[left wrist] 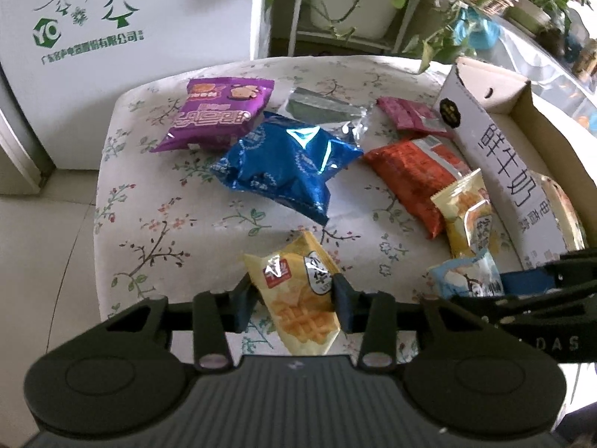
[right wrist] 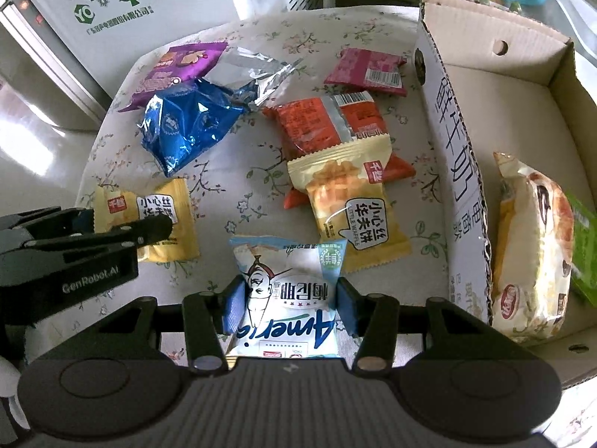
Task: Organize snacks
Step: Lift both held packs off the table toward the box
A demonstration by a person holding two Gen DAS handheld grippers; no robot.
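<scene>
While my left gripper (left wrist: 294,300) pinched a yellow waffle packet (left wrist: 298,298) at lower centre, loose snacks covered the floral desk (left wrist: 156,194) beyond. In the right view, my right gripper (right wrist: 289,306) clamped a pale blue packet (right wrist: 287,291) at bottom centre; next, I judged, both go into the cardboard box (right wrist: 462,186) at right.

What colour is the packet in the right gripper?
White and pale blue packet, clearest in the right wrist view.
</scene>
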